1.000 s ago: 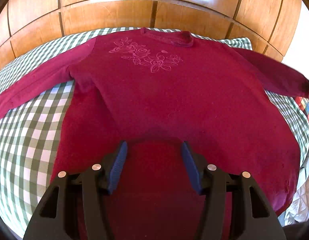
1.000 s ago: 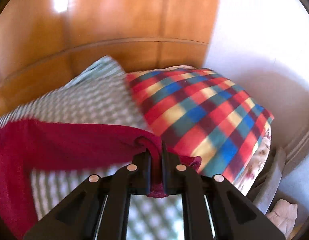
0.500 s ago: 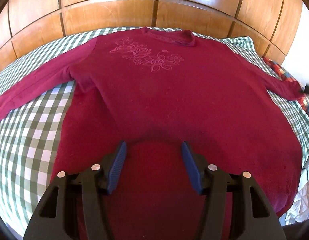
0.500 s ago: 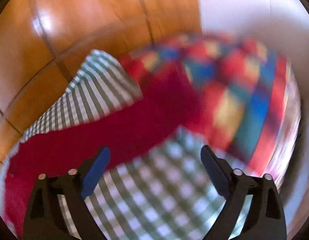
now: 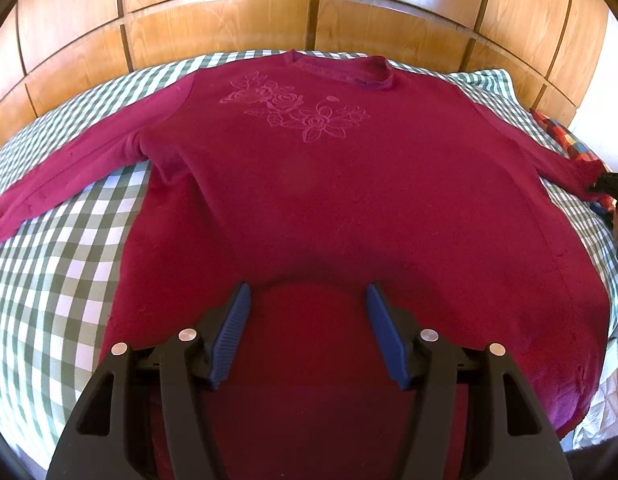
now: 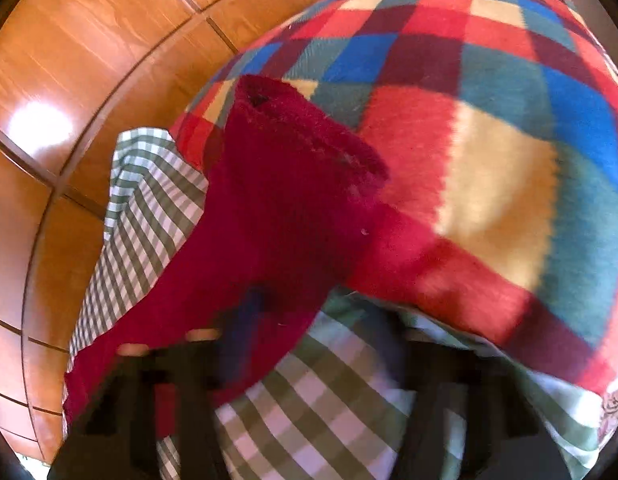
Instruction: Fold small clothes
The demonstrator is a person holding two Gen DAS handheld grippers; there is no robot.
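Sweater [image 5: 329, 200]: maroon, flat face-up on checked bedspread [image 5: 61, 272], fills frame center; both sleeves out.
L gripper [image 5: 309, 300]: spread, above hem, bottom center.
R gripper [image 6: 309, 332]: blurred, looks spread, by right cuff [image 6: 309, 136].
Progress: 0 folds done; all left.

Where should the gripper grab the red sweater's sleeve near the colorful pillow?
Probably at the cuff of the sweater, coming from the right side. That sleeve end rests raised on the checked pillow, its hemmed edge slightly open, so a finger could slip beneath. The right gripper is blurred there.
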